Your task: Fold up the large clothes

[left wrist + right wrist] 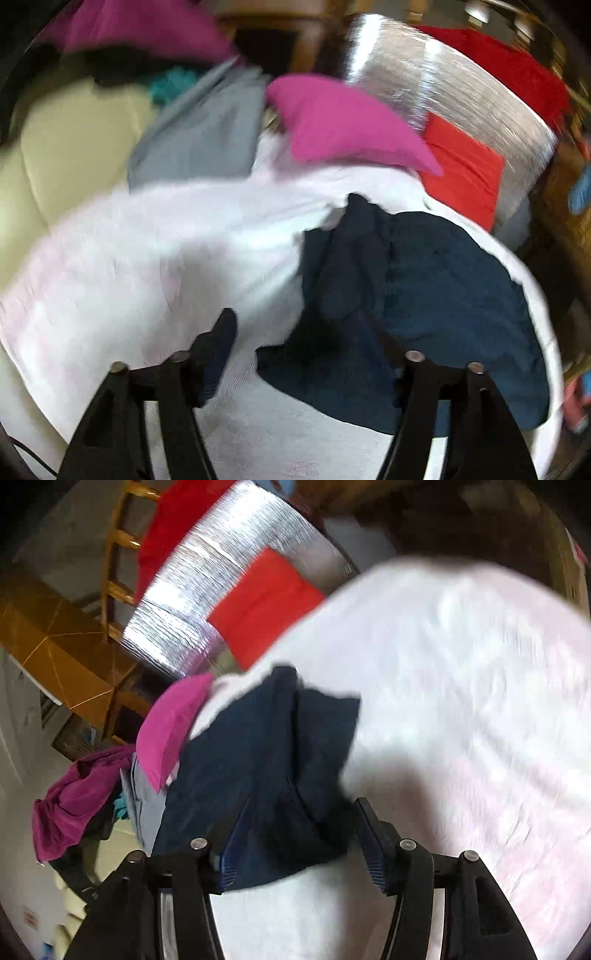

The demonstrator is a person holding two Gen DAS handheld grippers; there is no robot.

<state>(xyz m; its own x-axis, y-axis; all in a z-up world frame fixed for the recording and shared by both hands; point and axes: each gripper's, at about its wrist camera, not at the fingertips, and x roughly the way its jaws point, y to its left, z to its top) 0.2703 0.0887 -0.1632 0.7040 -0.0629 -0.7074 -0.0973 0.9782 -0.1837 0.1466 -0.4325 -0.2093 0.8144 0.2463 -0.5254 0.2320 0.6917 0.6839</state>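
A navy garment [424,295] lies folded on a white cloth-covered surface [147,240]. My left gripper [306,343] hangs over the garment's near left edge, open; its left finger is over bare white cloth and its right finger over the navy fabric, pressing on nothing. In the right wrist view the same navy garment [266,760] lies below and between the blue-padded fingers [373,842] of my right gripper [303,842]. Those jaws stand apart, and the pads do not pinch the fabric. Both views are motion-blurred.
A folded magenta garment [343,125], a folded red one [461,166] and a grey one [207,136] lie beyond the navy piece. A silver foil sheet [443,92] is behind, a cream sofa [74,147] to the left. A purple heap [70,797] and a wooden chair [114,554] appear in the right wrist view.
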